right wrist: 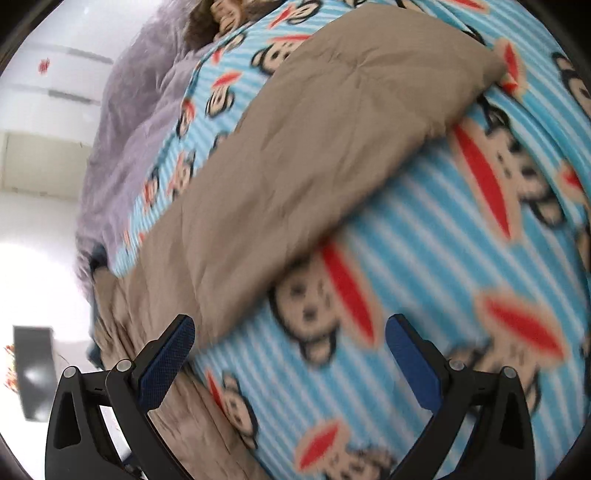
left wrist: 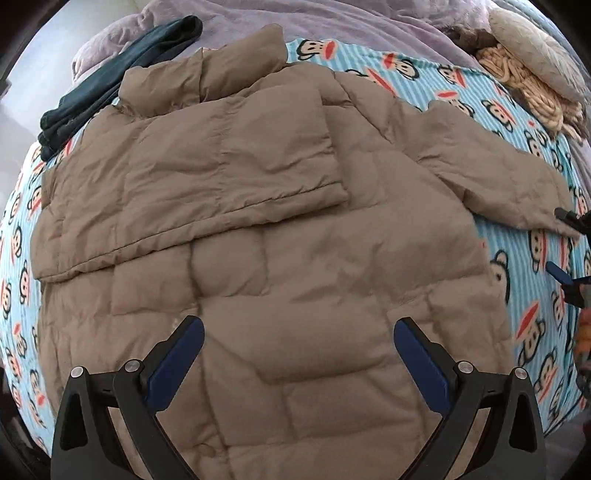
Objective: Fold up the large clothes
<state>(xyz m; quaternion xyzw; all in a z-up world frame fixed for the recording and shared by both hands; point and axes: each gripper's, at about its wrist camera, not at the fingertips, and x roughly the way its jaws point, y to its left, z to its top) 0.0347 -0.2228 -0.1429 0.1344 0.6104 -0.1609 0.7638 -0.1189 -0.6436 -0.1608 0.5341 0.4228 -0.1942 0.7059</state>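
A tan quilted puffer jacket (left wrist: pixel 266 229) lies spread on a bed. One sleeve (left wrist: pixel 229 170) is folded across its body; the other sleeve (left wrist: pixel 498 173) stretches out to the right. My left gripper (left wrist: pixel 299 328) hovers open over the jacket's lower body, nothing between its blue pads. In the right wrist view the outstretched sleeve (right wrist: pixel 314 155) runs diagonally, its cuff at the upper right. My right gripper (right wrist: pixel 290 328) stands open above the sheet beside that sleeve, holding nothing. Its tips (left wrist: pixel 565 251) show at the left wrist view's right edge, next to the cuff.
The bed carries a blue striped sheet with cartoon monkey faces (left wrist: pixel 532 332). A dark teal garment (left wrist: pixel 122 85) lies at the far left, a lilac blanket (left wrist: pixel 332 18) along the back, and a cream knitted item (left wrist: pixel 528 85) at the far right.
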